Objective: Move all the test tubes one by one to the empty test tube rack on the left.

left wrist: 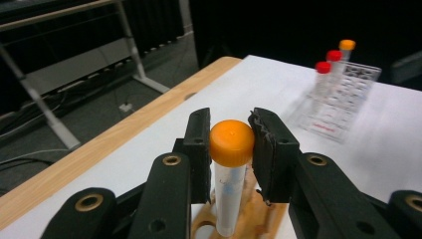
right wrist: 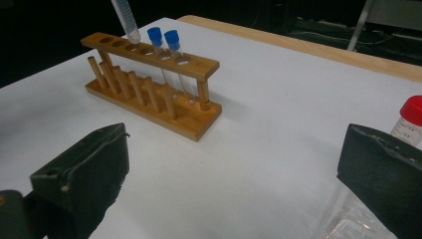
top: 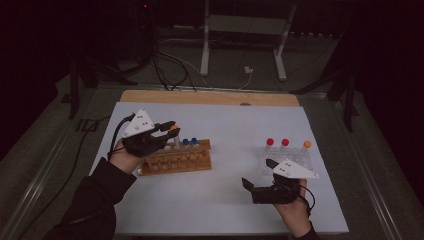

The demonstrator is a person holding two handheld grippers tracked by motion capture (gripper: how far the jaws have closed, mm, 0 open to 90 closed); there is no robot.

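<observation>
Left claw (left wrist: pixel 231 142) is clenched on the orange cap of a tube (left wrist: pixel 230 191), one black pad on either side of the cap, and the tube hangs straight down from that grip. Held by the cap like this, the clear body stays free and plumb, which suits threading it through a hole in the wooden rack (right wrist: pixel 149 92). In the right gripper view the tube's (right wrist: pixel 125 22) tip sits right at one of the holes in the rack's top bar, two holes to the near-left-corner side of the two blue-capped tubes (right wrist: pixel 164 37); whether the tip has already entered the hole or only touches its rim I cannot say from that angle. In the high view the left claw (top: pixel 167 131) hovers over the rack's (top: pixel 175 161) left end, towards the left edge of the bench (top: pixel 220 125).

Right claw (top: pixel 257 177) is released, its jaws spread wide with nothing between them, resting low near the front edge of the bench, just in front of the clear rack (top: pixel 285 162). That clear rack stands towards the right edge and carries two red-capped tubes (top: pixel 277 143) and another orange one (top: pixel 307 145). Judging by this layout, the right claw waits beside its supply while the left one handles the tube, and the wooden rack is well apart from it across the bare middle of the bench.
</observation>
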